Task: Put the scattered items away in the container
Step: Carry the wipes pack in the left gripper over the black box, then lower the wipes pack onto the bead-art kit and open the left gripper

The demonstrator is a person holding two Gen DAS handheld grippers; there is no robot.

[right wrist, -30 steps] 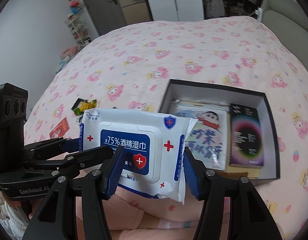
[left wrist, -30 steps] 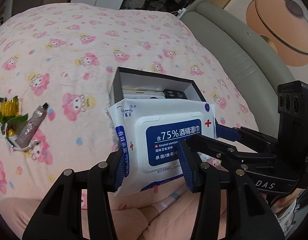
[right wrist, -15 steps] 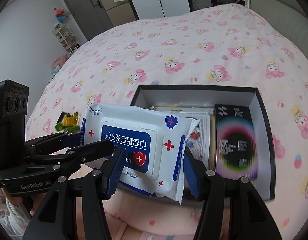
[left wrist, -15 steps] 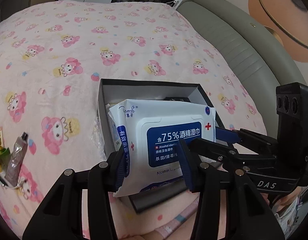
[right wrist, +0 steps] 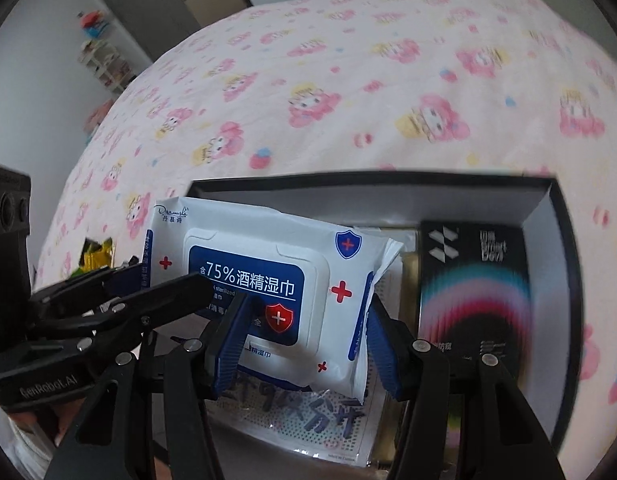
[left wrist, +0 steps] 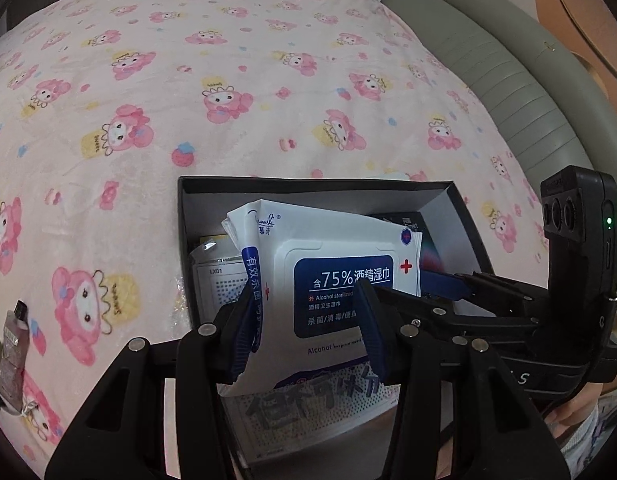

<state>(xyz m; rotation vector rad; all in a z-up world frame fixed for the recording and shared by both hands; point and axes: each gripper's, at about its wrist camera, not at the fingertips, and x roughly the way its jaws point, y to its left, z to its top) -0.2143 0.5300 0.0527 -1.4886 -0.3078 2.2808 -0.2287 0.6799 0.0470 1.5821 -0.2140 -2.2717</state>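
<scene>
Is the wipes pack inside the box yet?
Not yet. The wipes pack hangs over the open box, gripped by the left tongs and the right tongs at once.

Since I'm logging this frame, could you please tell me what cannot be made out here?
- Box floor: both views, hidden by wipes pack, held by left gripper and right gripper.
- Dark carton print: right view, blurred.
- Tube: left view, cut by the edge.
</scene>
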